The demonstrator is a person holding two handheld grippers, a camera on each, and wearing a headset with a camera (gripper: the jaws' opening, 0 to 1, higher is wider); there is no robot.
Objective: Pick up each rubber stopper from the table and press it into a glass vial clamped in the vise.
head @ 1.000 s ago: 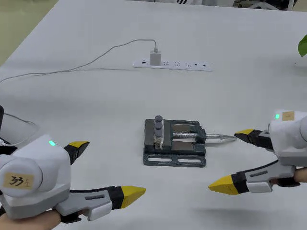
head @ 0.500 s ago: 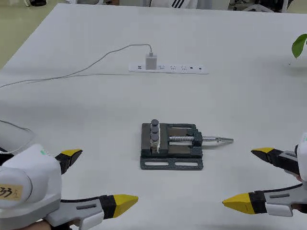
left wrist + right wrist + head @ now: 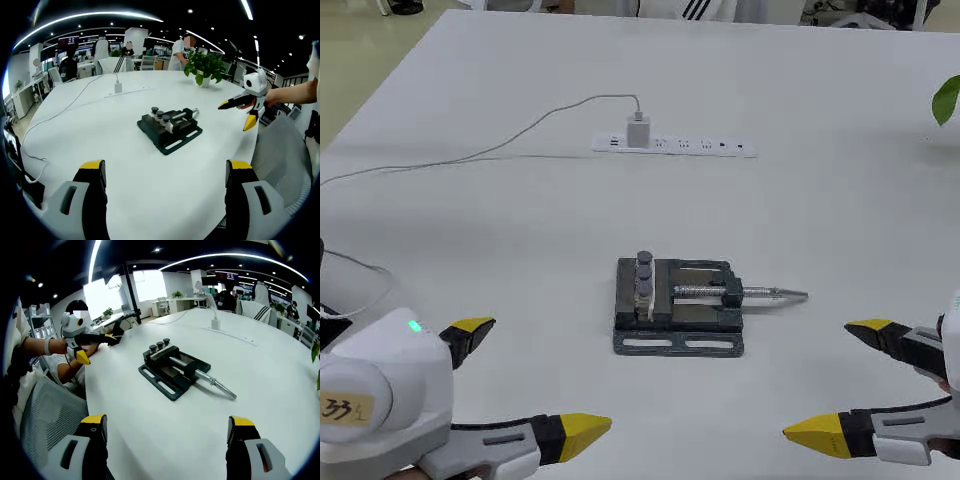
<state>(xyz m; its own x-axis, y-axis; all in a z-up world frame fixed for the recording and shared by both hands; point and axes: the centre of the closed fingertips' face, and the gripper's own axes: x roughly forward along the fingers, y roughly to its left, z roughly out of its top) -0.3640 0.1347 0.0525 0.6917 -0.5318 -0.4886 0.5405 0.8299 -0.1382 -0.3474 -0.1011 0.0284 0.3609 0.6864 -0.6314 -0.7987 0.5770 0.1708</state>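
A dark vise (image 3: 679, 308) (image 3: 170, 127) (image 3: 170, 368) sits mid-table with its screw handle (image 3: 772, 294) pointing right. Three glass vials stand in a row at its left end, each capped by a dark rubber stopper (image 3: 643, 271) (image 3: 161, 113) (image 3: 159, 345). My left gripper (image 3: 525, 385) (image 3: 165, 175) hovers near the table's front left, open and empty. Held at the front right, my right gripper (image 3: 842, 384) (image 3: 164, 427) is also open with nothing between its yellow-tipped fingers. Both stay well short of the vise.
A white power strip (image 3: 675, 145) with a plugged charger and a cable (image 3: 470, 152) trailing left lies at the far side. A potted plant (image 3: 202, 65) stands at the table's far right edge. A mesh chair (image 3: 42, 425) and other people sit beyond the table.
Both grippers have drawn back toward me from the vise, the right one most, and stay open. The camera has shifted slightly; the vise has not moved.
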